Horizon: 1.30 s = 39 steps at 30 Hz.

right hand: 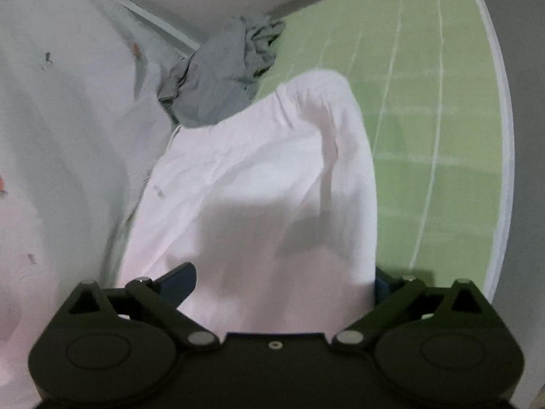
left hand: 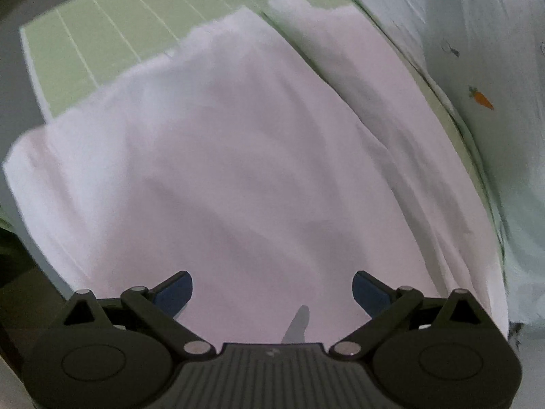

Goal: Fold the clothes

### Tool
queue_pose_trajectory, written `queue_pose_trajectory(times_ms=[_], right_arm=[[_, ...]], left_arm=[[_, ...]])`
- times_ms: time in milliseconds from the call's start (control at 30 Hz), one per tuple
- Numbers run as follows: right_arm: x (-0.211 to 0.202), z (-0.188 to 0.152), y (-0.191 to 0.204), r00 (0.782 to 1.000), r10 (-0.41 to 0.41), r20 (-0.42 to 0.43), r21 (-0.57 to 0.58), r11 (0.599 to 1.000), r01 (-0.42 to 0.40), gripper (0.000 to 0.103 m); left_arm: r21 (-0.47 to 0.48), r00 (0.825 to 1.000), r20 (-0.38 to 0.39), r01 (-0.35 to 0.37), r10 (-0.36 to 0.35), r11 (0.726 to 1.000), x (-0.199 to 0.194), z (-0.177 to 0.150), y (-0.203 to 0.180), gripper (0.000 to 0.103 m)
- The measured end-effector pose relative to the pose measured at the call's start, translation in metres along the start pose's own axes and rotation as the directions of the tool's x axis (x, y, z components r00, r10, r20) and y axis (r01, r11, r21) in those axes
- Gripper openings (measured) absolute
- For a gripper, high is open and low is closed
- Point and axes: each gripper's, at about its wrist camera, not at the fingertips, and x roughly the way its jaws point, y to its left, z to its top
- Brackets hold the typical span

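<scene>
A white garment (left hand: 238, 156) lies spread over a green mat (left hand: 102, 44) and fills most of the left wrist view. My left gripper (left hand: 272, 293) is open just above the cloth, its blue pads (left hand: 173, 293) wide apart and holding nothing. In the right wrist view the same white garment (right hand: 259, 187) runs away from me along the mat (right hand: 425, 136). My right gripper (right hand: 282, 283) is open with the cloth's near edge lying between its jaws; the right pad is mostly hidden by the fabric.
A crumpled grey garment (right hand: 221, 78) lies past the far end of the white one. A pale sheet printed with small carrots (left hand: 483, 99) lies beside the mat, and shows in the right wrist view (right hand: 68, 119). The mat's white edge (right hand: 500, 136) is on the right.
</scene>
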Motion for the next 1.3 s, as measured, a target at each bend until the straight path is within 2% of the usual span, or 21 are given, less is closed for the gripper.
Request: queue_pose_trajectory(times_ms=[100, 233, 267, 400, 500, 633, 800, 967, 1167, 1300], right_arm=[[-0.008, -0.011, -0.017, 0.996, 0.087, -0.014, 0.108, 0.991, -0.085, 0.102], [-0.015, -0.030, -0.042, 0.978, 0.209, -0.016, 0.287, 0.938, -0.196, 0.101], [-0.016, -0.034, -0.044, 0.974, 0.225, -0.026, 0.302, 0.931, -0.207, 0.101], [-0.017, -0.047, -0.036, 0.964, 0.244, -0.100, 0.277, 0.938, -0.209, 0.102], [-0.013, -0.062, -0.029, 0.941, 0.272, -0.199, 0.275, 0.937, -0.213, 0.102], [-0.007, -0.088, -0.009, 0.901, 0.281, -0.331, 0.215, 0.952, -0.218, 0.102], [0.002, -0.124, 0.015, 0.835, 0.276, -0.476, 0.158, 0.961, -0.228, 0.103], [0.003, -0.170, 0.038, 0.796, 0.268, -0.543, 0.108, 0.962, -0.250, 0.103], [-0.009, -0.241, 0.063, 0.791, 0.267, -0.550, 0.085, 0.960, -0.265, 0.103], [-0.011, -0.289, 0.077, 0.770, 0.264, -0.581, 0.078, 0.960, -0.270, 0.103]], left_arm=[[0.036, 0.999, -0.029, 0.034, -0.033, 0.999, 0.007, -0.003, -0.010, 0.100], [0.099, 0.996, -0.072, 0.068, -0.061, 0.993, 0.017, -0.011, -0.027, 0.100], [0.112, 0.995, -0.082, 0.073, -0.064, 0.991, 0.019, -0.013, -0.030, 0.100], [0.146, 0.990, -0.123, 0.087, -0.070, 0.985, 0.026, -0.021, -0.040, 0.100], [0.152, 0.987, -0.141, 0.097, -0.075, 0.984, 0.027, -0.024, -0.041, 0.100], [0.150, 0.986, -0.148, 0.095, -0.073, 0.984, 0.022, -0.026, -0.038, 0.100], [0.130, 0.987, -0.139, 0.101, -0.082, 0.986, 0.011, -0.026, -0.025, 0.100], [0.166, 0.990, -0.127, 0.075, -0.054, 0.983, -0.001, -0.011, 0.000, 0.100], [0.148, 0.986, -0.146, 0.099, -0.077, 0.984, -0.011, 0.028, 0.046, 0.100], [0.170, 0.988, -0.129, 0.100, -0.078, 0.980, -0.023, 0.056, 0.069, 0.100]])
